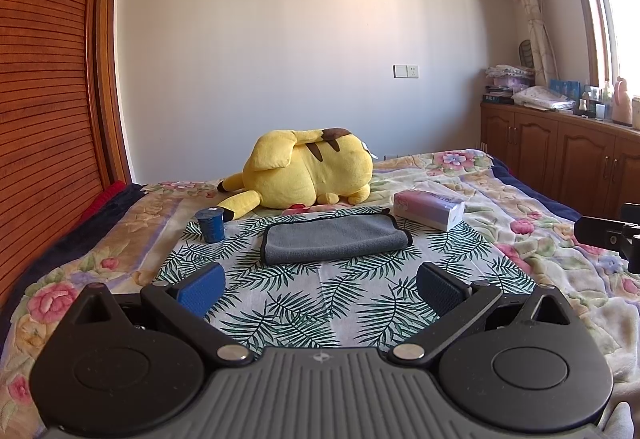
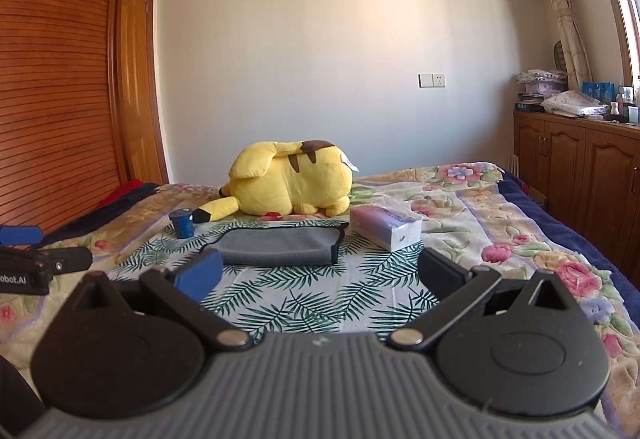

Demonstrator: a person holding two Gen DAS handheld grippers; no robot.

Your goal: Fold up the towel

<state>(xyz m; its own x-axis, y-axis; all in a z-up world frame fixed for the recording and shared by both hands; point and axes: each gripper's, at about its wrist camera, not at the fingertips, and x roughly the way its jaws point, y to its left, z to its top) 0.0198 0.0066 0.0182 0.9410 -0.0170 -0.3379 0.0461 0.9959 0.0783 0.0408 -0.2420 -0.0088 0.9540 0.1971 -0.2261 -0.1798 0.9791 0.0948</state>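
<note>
A grey towel point(image 1: 334, 239) with a dark border lies folded on a palm-leaf cloth point(image 1: 328, 295) on the bed; it also shows in the right wrist view point(image 2: 278, 247). My left gripper point(image 1: 320, 285) is open and empty, held back from the towel's near edge. My right gripper point(image 2: 320, 275) is open and empty, also short of the towel and a little to its right. Part of the right gripper point(image 1: 612, 235) shows at the right edge of the left wrist view, and part of the left gripper point(image 2: 36, 263) at the left edge of the right wrist view.
A yellow plush toy point(image 1: 304, 171) lies behind the towel. A blue cup point(image 1: 210, 225) stands to its left and a tissue pack point(image 1: 430, 209) to its right. A floral blanket point(image 1: 540, 239) covers the bed. A wooden wardrobe point(image 1: 44, 99) is left, cabinets point(image 1: 560, 163) right.
</note>
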